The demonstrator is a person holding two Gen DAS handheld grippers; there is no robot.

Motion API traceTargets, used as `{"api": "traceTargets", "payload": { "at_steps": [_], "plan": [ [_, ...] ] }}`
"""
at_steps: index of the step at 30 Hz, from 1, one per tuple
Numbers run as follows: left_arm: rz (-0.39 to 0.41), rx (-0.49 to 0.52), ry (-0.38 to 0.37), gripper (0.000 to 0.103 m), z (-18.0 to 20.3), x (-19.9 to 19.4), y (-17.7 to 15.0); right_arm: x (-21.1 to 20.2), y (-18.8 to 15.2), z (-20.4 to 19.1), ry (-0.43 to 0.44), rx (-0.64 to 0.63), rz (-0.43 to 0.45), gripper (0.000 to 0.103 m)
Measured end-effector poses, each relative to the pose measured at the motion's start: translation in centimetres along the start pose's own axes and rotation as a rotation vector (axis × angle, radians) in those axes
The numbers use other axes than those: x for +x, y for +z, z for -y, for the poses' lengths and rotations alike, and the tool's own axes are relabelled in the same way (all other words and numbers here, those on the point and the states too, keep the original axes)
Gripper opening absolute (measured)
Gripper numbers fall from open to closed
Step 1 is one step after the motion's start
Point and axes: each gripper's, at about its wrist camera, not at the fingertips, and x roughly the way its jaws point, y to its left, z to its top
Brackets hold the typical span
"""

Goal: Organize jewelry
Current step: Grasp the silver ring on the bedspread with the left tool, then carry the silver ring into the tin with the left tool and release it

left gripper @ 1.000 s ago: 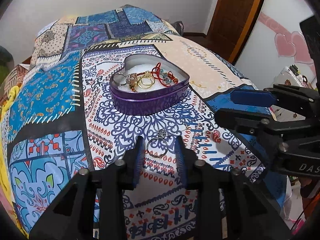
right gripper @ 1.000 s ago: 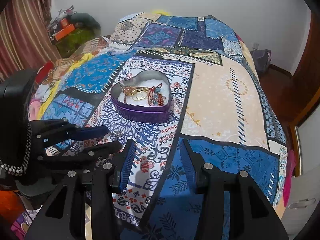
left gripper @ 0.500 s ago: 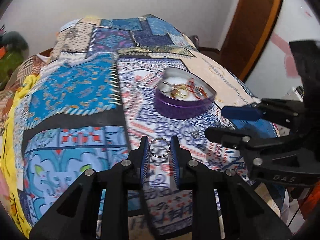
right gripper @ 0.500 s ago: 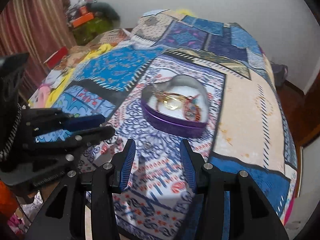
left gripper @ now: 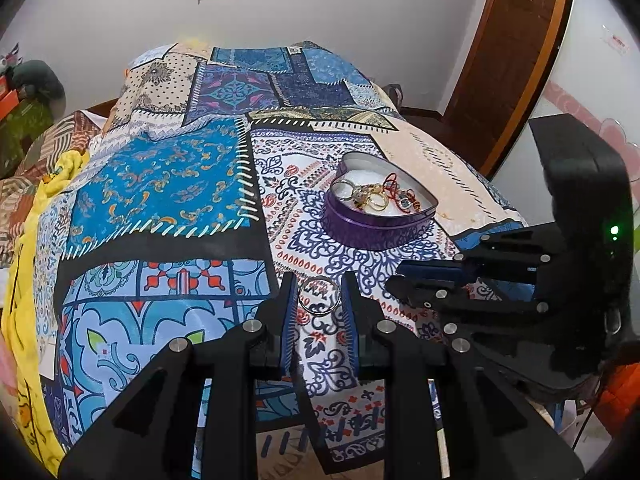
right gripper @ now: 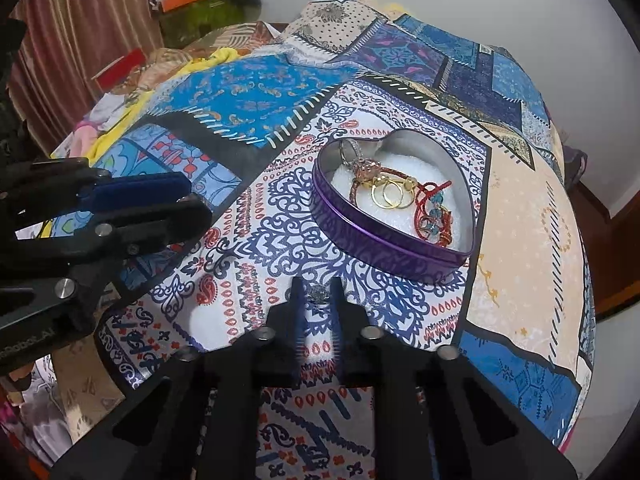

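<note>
A purple heart-shaped tin point(left gripper: 360, 230) point(right gripper: 384, 246) sits on the patchwork bedspread, holding gold rings point(right gripper: 390, 196), a red bracelet point(right gripper: 432, 210) and other jewelry on white padding. My left gripper point(left gripper: 319, 295) is shut on a silver ring point(left gripper: 320, 295), held above the bed in front of the tin. My right gripper point(right gripper: 317, 294) has closed on a small dark jeweled ring point(right gripper: 318, 293) lying on the bedspread just before the tin. Each gripper shows in the other's view, the right one point(left gripper: 432, 284) and the left one point(right gripper: 152, 204).
The bedspread point(left gripper: 168, 184) covers the whole bed. A wooden door point(left gripper: 516, 52) stands at the right. Clutter and a curtain point(right gripper: 68, 40) lie at the bed's left side. A yellow cloth point(left gripper: 24, 264) lies along the left edge.
My left gripper closed on the silver ring and lifted it off the bed. My right gripper moved in toward the tin and narrowed its fingers around the small jeweled ring.
</note>
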Motion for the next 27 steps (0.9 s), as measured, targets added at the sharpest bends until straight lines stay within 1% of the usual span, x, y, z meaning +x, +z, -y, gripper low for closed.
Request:
{"api": "traceTargets", "payload": {
  "at_steps": [5, 10, 19, 27],
  "plan": [
    [0.020, 0.008, 0.000, 0.021, 0.5, -0.7, 0.7, -1.3, -0.2, 0.7, -0.002, 0.038, 0.036, 0.009],
    [0.046, 0.025, 0.003, 0.021, 1.3, -1.7, 1.7, -3.7, 0.1, 1.8, -0.010, 0.089, 0.100, 0.009],
    [0.107, 0.046, 0.000, 0.021, 2.6, -2.8, 4.0, -7.3, 1.1, 2.6, -0.031, 0.124, 0.205, 0.009],
    [0.146, 0.064, -0.021, 0.021, 3.8, -2.8, 5.8, -8.7, 2.2, 3.5, -0.032, 0.161, 0.275, 0.009]
  ]
}}
